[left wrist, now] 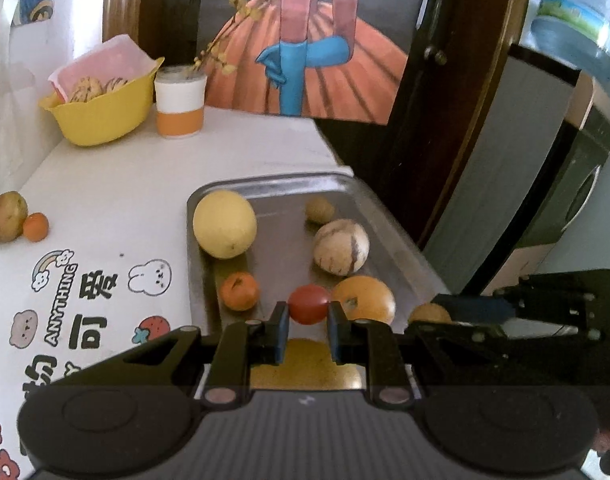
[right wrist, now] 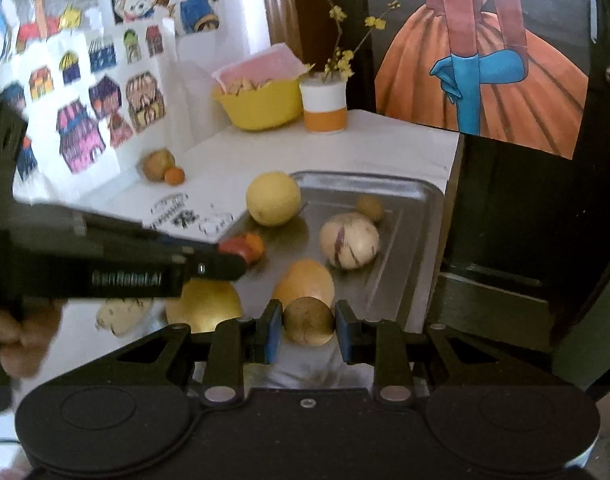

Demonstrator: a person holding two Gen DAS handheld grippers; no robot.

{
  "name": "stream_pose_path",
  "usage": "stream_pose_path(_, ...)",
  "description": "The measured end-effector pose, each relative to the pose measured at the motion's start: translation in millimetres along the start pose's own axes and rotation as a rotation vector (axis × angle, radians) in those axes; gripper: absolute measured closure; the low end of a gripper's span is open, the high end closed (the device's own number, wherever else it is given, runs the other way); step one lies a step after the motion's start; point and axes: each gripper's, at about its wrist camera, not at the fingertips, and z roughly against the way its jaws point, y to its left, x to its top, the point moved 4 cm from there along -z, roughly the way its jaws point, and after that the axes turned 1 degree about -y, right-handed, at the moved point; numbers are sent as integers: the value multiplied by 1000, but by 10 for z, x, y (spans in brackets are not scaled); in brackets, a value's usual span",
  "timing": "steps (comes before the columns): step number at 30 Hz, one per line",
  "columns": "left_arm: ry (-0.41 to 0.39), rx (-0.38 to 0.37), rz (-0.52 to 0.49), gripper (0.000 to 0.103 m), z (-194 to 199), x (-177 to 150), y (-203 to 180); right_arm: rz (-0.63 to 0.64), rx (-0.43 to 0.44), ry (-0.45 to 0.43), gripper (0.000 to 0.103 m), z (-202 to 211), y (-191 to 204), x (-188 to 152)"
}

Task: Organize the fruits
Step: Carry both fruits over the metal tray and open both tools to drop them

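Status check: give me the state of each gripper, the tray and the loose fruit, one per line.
Left gripper: shut on small red tomato.
Right gripper: shut on round brown fruit.
Metal tray: holding several fruits.
Brownish potato-like fruit and small orange fruit: on the table, outside the tray, touching.

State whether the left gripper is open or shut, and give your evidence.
Shut on the red tomato. In the left wrist view, the left gripper has a blue pad against each side of it, above the metal tray.
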Motion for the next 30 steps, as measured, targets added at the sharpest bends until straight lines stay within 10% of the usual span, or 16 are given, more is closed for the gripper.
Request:
stream_pose_path(20,22,31,-31,72,-20,-3,-89,56,-28,-4,59,-108,86,-181)
stream_pose_path(25,-21,14,25,27,120,12,12,34,-21,-22,32,-6,85,-162)
stream_pose_path(30,-87,-5,70,7,358,8,148,24,-9,-36,8,136,129,-134)
